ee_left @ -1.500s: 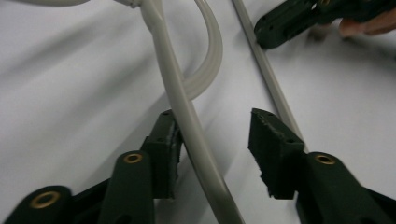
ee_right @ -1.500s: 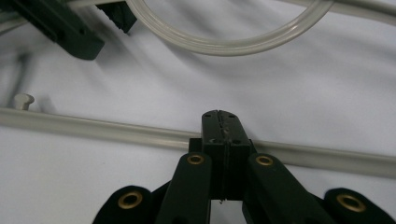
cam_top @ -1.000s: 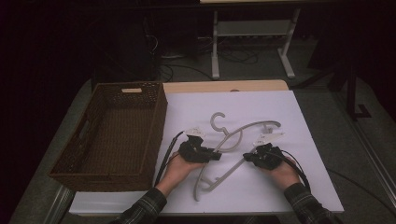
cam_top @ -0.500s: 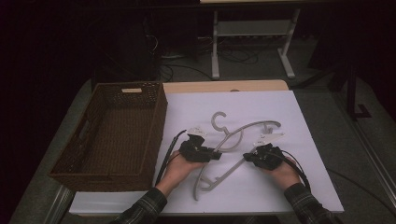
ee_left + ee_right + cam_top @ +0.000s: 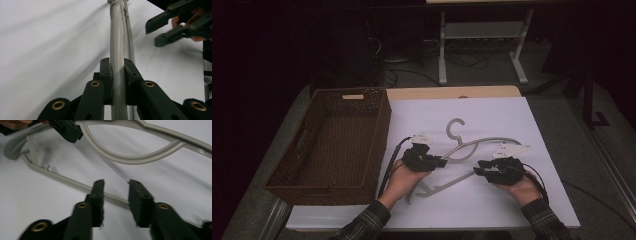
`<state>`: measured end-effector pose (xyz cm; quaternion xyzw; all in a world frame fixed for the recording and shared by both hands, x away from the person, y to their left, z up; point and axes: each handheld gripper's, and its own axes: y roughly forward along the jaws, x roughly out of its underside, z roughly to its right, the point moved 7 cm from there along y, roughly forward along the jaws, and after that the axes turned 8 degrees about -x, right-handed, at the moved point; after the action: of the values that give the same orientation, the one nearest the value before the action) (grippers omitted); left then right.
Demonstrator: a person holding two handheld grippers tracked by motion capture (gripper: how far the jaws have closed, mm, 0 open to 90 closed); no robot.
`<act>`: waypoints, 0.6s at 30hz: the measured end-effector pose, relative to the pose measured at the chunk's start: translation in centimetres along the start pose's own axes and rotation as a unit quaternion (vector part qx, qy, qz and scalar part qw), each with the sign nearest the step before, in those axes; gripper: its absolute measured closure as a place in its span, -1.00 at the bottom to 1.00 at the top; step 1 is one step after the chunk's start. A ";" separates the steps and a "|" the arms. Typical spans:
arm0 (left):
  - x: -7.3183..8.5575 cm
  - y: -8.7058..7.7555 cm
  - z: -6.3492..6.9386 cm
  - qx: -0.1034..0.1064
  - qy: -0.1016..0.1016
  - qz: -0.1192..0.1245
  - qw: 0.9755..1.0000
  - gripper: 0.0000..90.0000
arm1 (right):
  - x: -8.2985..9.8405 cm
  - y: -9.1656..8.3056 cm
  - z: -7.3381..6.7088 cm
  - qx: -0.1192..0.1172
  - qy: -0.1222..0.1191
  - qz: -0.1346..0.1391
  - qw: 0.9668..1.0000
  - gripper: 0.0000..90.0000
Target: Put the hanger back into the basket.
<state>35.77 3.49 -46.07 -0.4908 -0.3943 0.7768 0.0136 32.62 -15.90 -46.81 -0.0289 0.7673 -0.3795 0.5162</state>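
Observation:
A grey plastic hanger [image 5: 484, 141] lies flat on the white table cover, hook pointing away from me. My left gripper [image 5: 443, 161] is shut on one of its arms. In the left gripper view the pads [image 5: 106, 75] press on the grey arm [image 5: 117, 50] from both sides, and the jaws have just closed tighter. My right gripper [image 5: 477, 170] is at the hanger's lower right and its jaws have just been opening. In the right gripper view the right gripper [image 5: 116, 182] stands open. The hanger's thin lower bar [image 5: 62, 180] runs beneath the gap, and the pads stay off it.
A brown wicker basket [image 5: 332, 145] stands left of the cover. A metal stand [image 5: 482, 30] is on the floor beyond the table. The white cover [image 5: 492, 112] stretches behind and to the right of the hanger.
The right gripper's jaws have parted and the right hand has lifted a little. The left hand and the hanger have kept their place.

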 end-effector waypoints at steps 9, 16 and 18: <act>-1.6 -2.2 -0.1 -0.019 0.001 0.030 0.999 0.78 | 1.1 -1.4 -1.5 0.005 0.006 0.010 1.000 -0.35; -3.2 -5.2 -0.3 -0.046 -0.003 0.039 0.998 0.78 | 1.9 -1.7 -1.3 0.020 0.016 0.019 0.999 -0.51; -3.6 -6.0 -0.2 -0.064 0.008 0.035 0.997 0.78 | 1.8 -1.7 -1.1 0.023 0.019 0.024 0.999 -0.52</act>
<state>35.63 6.29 -39.62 -0.5103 -0.4257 0.7461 -0.0414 30.28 -17.32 -46.99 0.0082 0.7684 -0.3847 0.5113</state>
